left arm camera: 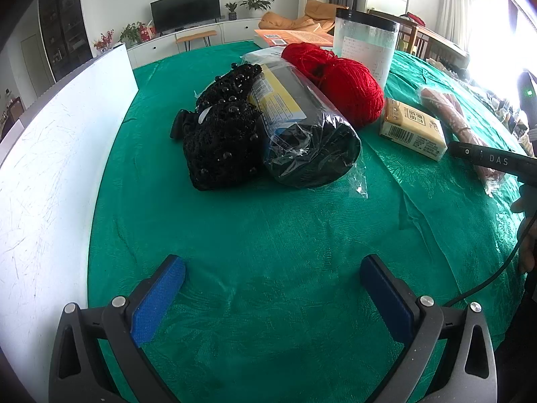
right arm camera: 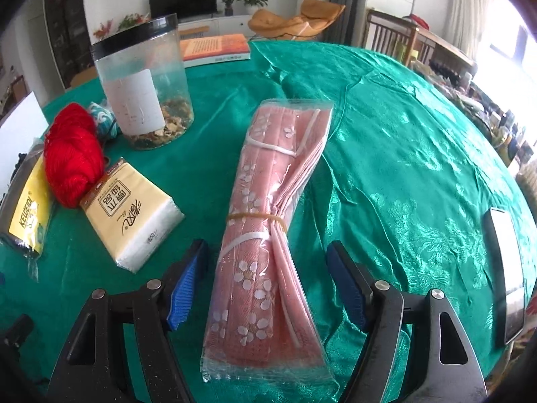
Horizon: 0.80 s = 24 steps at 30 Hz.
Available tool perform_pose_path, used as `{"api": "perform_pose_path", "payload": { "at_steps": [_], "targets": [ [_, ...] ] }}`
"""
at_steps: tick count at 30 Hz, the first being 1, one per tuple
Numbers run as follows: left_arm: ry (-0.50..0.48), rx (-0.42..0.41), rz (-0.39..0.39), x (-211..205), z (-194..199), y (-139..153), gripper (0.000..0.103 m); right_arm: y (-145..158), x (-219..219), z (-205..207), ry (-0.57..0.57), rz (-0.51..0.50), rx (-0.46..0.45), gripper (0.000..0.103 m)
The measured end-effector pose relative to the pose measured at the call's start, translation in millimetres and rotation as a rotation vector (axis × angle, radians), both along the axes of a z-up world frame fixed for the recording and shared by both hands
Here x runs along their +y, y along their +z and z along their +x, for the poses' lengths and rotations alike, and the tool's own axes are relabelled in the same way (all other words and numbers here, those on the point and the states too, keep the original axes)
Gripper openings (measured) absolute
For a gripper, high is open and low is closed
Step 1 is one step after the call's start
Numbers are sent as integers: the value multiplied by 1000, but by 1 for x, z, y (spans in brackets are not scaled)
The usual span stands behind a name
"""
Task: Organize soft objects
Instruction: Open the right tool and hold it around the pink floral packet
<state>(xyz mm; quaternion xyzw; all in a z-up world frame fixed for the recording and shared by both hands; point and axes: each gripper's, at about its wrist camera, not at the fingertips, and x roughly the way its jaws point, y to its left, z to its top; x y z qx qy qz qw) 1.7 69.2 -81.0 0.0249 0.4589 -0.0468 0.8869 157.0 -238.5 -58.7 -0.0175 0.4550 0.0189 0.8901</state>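
We hold our right gripper (right arm camera: 268, 282) spread wide, its blue pads on either side of a pink flowered mask pack (right arm camera: 268, 221) lying on the green tablecloth (right arm camera: 402, 154), not pressing it. Left of the pack sit a yellow tissue packet (right arm camera: 131, 215) and red yarn (right arm camera: 72, 164). Our left gripper (left arm camera: 272, 299) hovers spread and empty.

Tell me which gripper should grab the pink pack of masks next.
Right. The right gripper already straddles the pink pack of masks with its jaws open, pads clear of the wrapper. The left gripper hangs open over bare green tablecloth, facing the black pile instead.
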Motion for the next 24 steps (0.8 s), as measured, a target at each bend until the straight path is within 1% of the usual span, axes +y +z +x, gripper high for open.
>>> {"api": "perform_pose_path", "payload": {
  "at_steps": [2, 10, 24],
  "targets": [
    [0, 0, 0, 0, 0, 0, 103, 0, -2, 0, -4, 14, 0, 77],
    [0, 0, 0, 0, 0, 0, 103, -2, 2, -3, 0, 12, -5, 80],
    [-1, 0, -1, 0, -1, 0, 103, -2, 2, -3, 0, 13, -5, 82]
  ]
}}
